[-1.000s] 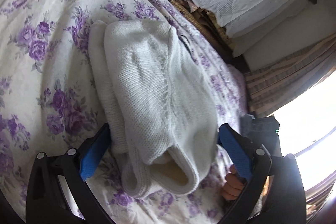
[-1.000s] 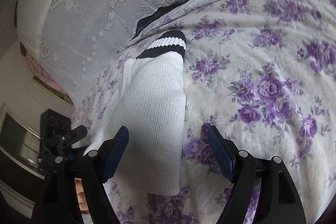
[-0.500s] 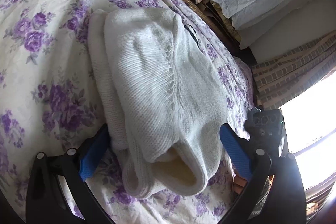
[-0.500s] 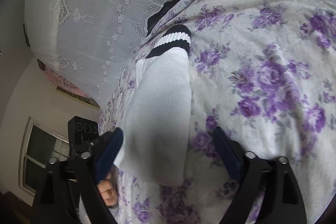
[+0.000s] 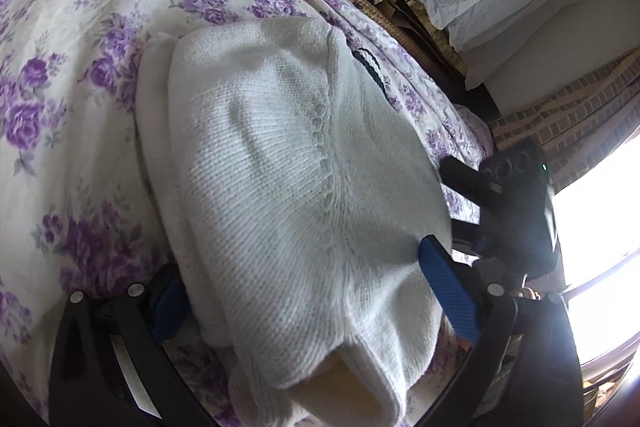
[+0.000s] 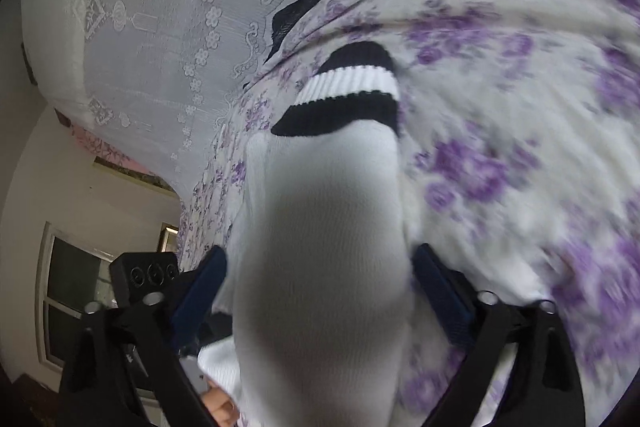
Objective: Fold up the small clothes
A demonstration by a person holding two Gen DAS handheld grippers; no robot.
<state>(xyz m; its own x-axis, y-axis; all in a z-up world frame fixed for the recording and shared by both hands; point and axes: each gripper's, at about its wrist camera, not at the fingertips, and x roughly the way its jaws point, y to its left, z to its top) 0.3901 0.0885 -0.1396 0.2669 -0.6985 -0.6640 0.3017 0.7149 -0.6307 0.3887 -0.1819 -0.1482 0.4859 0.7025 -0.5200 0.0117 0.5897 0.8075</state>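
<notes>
A small white knitted sweater lies folded on the purple-flowered bedsheet. My left gripper straddles its near end, one blue pad at each side and the jaws wide; the knit hides part of the left pad. In the right wrist view the sweater's sleeve, ending in a black-and-white striped cuff, runs away from me. My right gripper has the sleeve between its pads, and its jaws are closing. The pads stand close beside the sleeve without squeezing it.
A white lace cover drapes over a pile at the bed's far side, with dark and woven fabrics under it. A bright window and brick-patterned curtain are at the right. The right gripper's black body shows beside the sweater.
My right gripper has slid forward along the sleeve, so the cuff looms larger; its jaws widened and then narrowed. The left gripper crept forward over the sweater.
</notes>
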